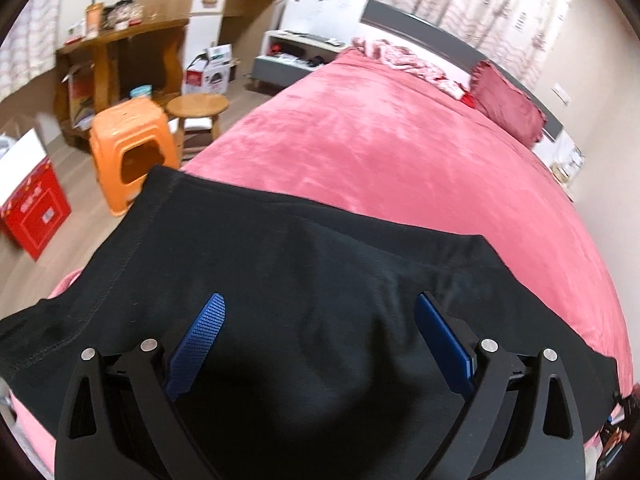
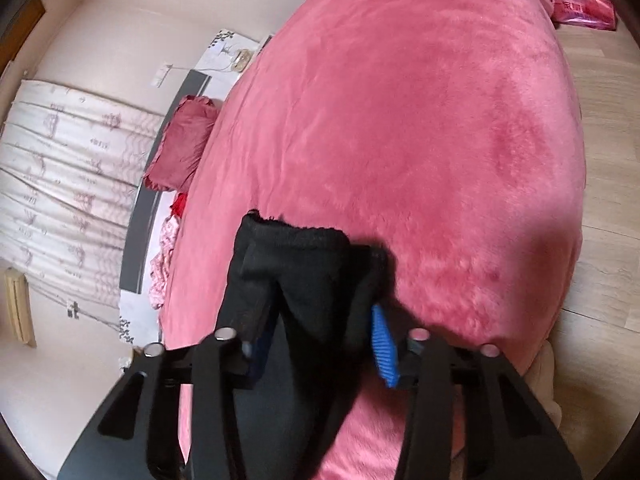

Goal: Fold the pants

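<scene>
Black pants lie spread across the near end of a pink bed, one stitched edge running off toward the left side. My left gripper hovers just over them, open wide, its blue pads apart and nothing between them. In the right wrist view a bunched end of the pants stands up from the bed cover. My right gripper is shut on that bunch. Cloth drapes over its left finger and hides it, while the right blue pad presses against the fabric.
Left of the bed stand an orange plastic stool, a round wooden stool, a red box and a cluttered wooden desk. A dark red pillow lies by the headboard. A pink bag sits on the wooden floor.
</scene>
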A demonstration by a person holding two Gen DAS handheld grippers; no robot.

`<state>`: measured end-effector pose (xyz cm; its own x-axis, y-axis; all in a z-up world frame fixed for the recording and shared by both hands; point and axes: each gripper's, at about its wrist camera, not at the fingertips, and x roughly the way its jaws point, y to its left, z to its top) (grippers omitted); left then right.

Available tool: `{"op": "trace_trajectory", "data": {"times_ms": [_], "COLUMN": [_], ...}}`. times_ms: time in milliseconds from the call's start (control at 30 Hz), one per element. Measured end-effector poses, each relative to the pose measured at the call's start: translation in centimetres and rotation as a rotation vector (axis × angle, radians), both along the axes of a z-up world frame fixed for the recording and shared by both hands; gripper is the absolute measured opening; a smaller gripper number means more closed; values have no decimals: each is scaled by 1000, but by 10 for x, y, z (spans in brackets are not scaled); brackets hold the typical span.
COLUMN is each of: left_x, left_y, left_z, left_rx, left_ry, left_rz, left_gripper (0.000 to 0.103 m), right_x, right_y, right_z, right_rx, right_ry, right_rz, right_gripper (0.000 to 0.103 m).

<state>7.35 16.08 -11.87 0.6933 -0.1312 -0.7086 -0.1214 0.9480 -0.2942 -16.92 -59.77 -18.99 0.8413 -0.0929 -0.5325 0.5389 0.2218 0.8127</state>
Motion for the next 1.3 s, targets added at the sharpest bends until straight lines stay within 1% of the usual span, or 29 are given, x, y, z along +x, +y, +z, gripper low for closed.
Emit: {"op": "trace_trajectory", "data": {"times_ms": [33,100,167,300,533,700,900,1000,1100,1200,1300], "left_x": [0,-1,-2,-3,-3,-4,-4,-5,-6,-7,-8], "left_y": [3,8,10,8,7,5,4,7,9,13,14], "left_z": [-2,-7,-8,-7,-9,-9,-10,-10,-10,-10,-9], "left_rx": [-10,-30,-37,-45,-59,-53,-46,-63,-83,-107,-116], "left_ry": [8,23,22,14,11,13,12,9,6,4,3], "left_rz": [7,19,20,4,-12,-12,-16,-17,-19,-18,-20], "left_gripper": [95,95,95,95,97,97,98,98,98,98,98], "right_x": [1,0,0,-2,8,20,39,49,64,76,92], "right_y": [0,2,3,11,37,65,111,136,169,201,243], "right_z": [3,11,24,60,111,148,195,214,232,240,243], "right_rx": [3,-3,-25,-72,-157,-216,-296,-321,-370,-419,-502], "right_ry": [-1,-4,-10,-53,-97,-157,-250,-297,-332,-342,-325], "right_rz": [1,3,16,48,116,182,286,338,420,498,586], "right_gripper": [27,25,23,19,18,18,18,18,18,18,18]}}
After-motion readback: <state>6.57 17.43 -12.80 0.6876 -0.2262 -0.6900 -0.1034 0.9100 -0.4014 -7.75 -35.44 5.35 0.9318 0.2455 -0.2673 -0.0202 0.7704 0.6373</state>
